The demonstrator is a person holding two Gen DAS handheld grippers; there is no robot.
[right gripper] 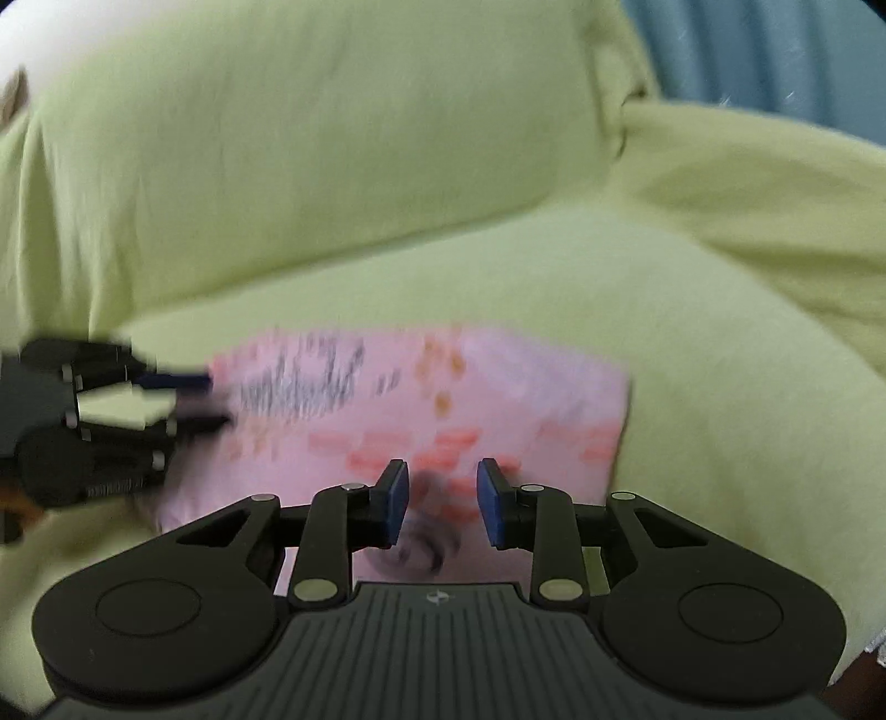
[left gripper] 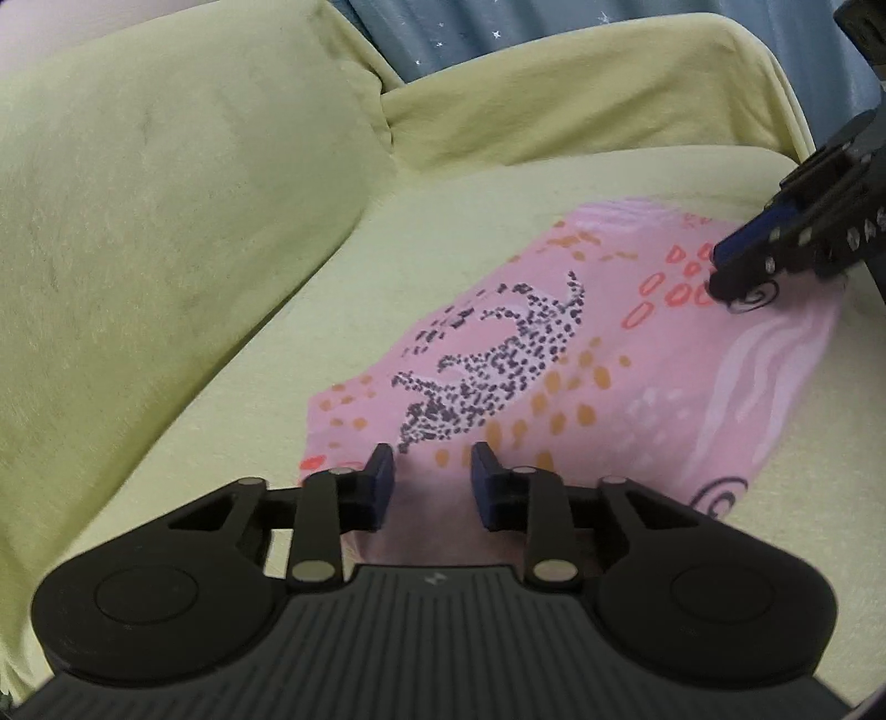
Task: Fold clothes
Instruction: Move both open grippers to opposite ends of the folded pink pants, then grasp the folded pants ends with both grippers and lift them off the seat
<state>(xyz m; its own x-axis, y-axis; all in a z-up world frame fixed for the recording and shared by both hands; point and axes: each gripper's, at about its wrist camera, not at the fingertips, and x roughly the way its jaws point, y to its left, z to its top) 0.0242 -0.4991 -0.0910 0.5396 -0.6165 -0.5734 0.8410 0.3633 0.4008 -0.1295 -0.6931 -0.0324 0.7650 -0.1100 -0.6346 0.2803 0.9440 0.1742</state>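
A pink patterned garment [left gripper: 554,354] lies folded flat on the yellow-green sofa seat [left gripper: 221,399]. It also shows in the right wrist view [right gripper: 443,410], blurred. My left gripper [left gripper: 432,471] is open over the garment's near edge, nothing between its blue pads. It shows from the side in the right wrist view [right gripper: 219,401], at the garment's left edge. My right gripper [right gripper: 443,498] is open above the garment's near edge, by a black swirl print. In the left wrist view it [left gripper: 720,271] comes in from the right over the garment's far corner.
The sofa back cushion [left gripper: 166,194] rises behind the seat, and a cloth-covered armrest [left gripper: 581,94] stands at the far side. A blue curtain [left gripper: 498,27] hangs behind the sofa. Bare seat cover lies around the garment.
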